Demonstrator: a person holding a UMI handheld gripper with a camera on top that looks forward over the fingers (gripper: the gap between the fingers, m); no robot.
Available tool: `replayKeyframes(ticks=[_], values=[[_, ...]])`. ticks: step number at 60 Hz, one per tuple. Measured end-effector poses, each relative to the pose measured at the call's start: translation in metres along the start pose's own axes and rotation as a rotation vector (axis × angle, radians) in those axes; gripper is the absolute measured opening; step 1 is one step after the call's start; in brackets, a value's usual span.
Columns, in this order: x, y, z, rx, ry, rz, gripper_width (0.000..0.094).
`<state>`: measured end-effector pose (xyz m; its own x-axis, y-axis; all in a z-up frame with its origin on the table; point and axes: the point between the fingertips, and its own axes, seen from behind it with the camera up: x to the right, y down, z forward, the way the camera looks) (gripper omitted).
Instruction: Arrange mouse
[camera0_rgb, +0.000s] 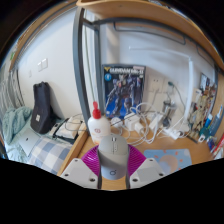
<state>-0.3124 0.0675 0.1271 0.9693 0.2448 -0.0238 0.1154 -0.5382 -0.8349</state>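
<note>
Gripper view: the gripper (112, 172) holds a grey mouse (111, 155) between its two fingers (80, 170), the purple pads (92, 158) pressed against its sides, above a wooden desk (150, 150). Just beyond the mouse stands a white bottle (97, 126) with a red cap. Further back, a model-kit box (125, 83) leans upright against the wall, cables (160, 120) beside it.
</note>
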Motion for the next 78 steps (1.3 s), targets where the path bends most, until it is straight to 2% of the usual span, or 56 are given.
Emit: replayKeyframes(ticks=[9,16,30,46,48,55,67,70,73,75,78], values=[[0.062,-0.055,-0.054,0.081,0.047,-0.051,0.0318],[0.129,-0.06,-0.061,0.091,0.125,-0.058,0.0318],[0.226,0.037,-0.002,-0.07,0.211,0.022,0.0316],[0.249,0.13,0.041,-0.207,0.212,0.076,0.0324],[0.25,0.125,0.043,-0.175,0.214,0.088,0.032],[0.249,0.129,0.042,-0.165,0.211,0.115,0.0351],[0.251,0.131,0.041,-0.165,0.213,0.128,0.0508],[0.255,0.132,0.037,-0.183,0.234,0.119,0.064],[0.256,0.135,0.029,-0.214,0.251,0.09,0.0835],[0.254,0.133,0.023,-0.231,0.253,0.074,0.0878],[0.248,0.123,0.011,-0.225,0.249,0.055,0.0864]])
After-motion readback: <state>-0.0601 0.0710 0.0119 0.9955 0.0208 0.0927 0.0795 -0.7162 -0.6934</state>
